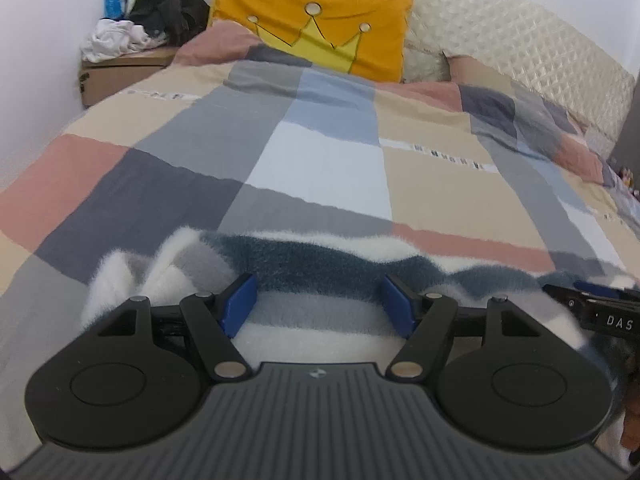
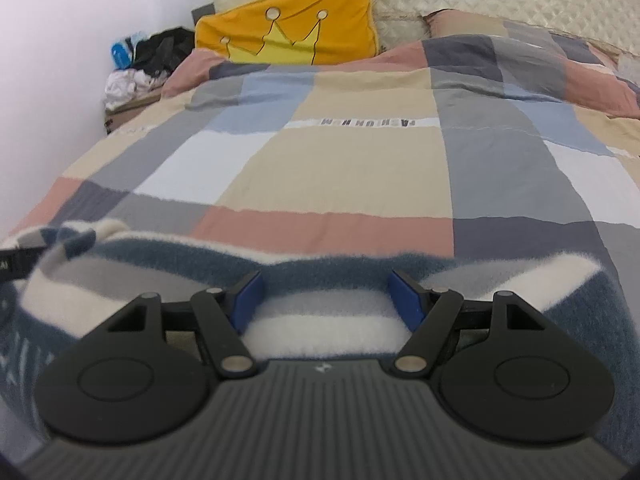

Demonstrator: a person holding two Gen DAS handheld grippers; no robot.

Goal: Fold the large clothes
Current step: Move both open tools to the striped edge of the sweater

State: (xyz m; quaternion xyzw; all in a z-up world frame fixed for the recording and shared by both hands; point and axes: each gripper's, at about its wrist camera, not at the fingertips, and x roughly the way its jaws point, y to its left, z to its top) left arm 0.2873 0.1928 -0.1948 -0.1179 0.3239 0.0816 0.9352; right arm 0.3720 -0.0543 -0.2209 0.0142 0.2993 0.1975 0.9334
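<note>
A fuzzy garment striped in white, grey and dark teal (image 1: 304,256) lies bunched along the near edge of the bed; it also shows in the right wrist view (image 2: 344,268). My left gripper (image 1: 320,304) is open, its blue pads wide apart, right over the garment's left part. My right gripper (image 2: 326,300) is open too, over the garment's right part. The right gripper's black tip (image 1: 600,308) shows at the right edge of the left wrist view. Neither gripper holds cloth.
The bed carries a checked quilt (image 1: 320,148) in beige, grey, blue and pink. An orange crown pillow (image 1: 320,28) leans on the quilted headboard (image 1: 500,28). A box with piled clothes (image 1: 124,44) stands by the wall at the far left.
</note>
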